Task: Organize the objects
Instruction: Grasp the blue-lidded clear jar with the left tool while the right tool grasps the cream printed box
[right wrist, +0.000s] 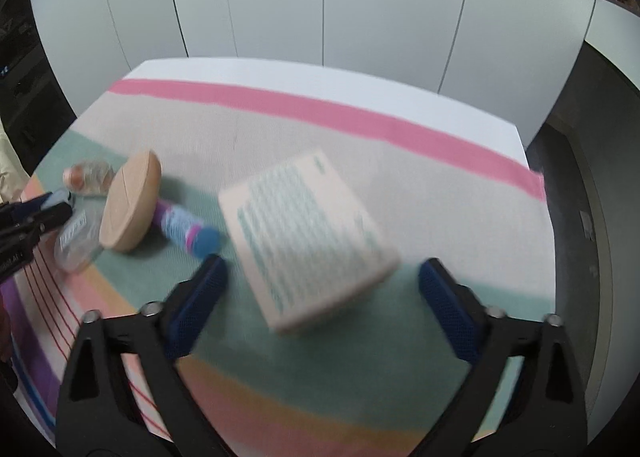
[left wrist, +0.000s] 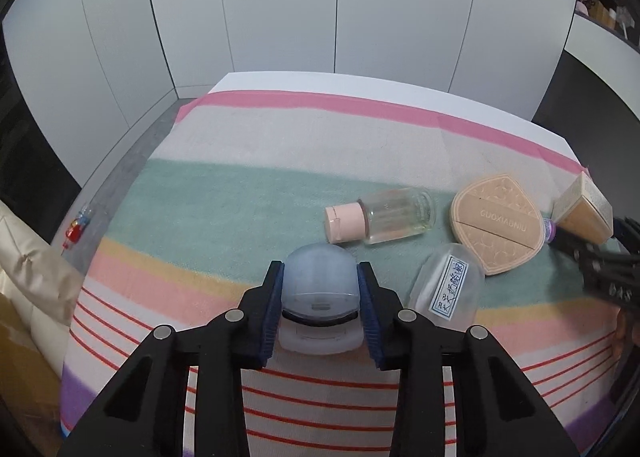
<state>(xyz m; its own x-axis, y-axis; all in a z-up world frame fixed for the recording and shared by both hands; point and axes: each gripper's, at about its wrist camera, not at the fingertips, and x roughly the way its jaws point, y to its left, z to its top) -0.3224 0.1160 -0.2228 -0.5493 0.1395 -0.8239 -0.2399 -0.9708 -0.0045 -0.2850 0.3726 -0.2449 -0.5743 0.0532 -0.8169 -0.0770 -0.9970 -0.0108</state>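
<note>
The left claw (left wrist: 320, 297) is clenched on a translucent blue case (left wrist: 319, 285) over the striped cloth (left wrist: 240, 197) on the worktop. Beyond lie a pink-capped bottle (left wrist: 384, 217), a labelled pouch (left wrist: 446, 289) and a tan puff (left wrist: 496, 223). The right claw (right wrist: 320, 289) is spread, released, with a blurred box (right wrist: 304, 237) lying between its fingers

A striped cloth (left wrist: 248, 145) covers the white counter (left wrist: 280, 79). On the cloth lie a glass bottle (left wrist: 384, 217), a powder puff (left wrist: 496, 225), a labelled clear bottle (left wrist: 448, 285), a small tube (right wrist: 188, 231) and a box (right wrist: 304, 237)
</note>
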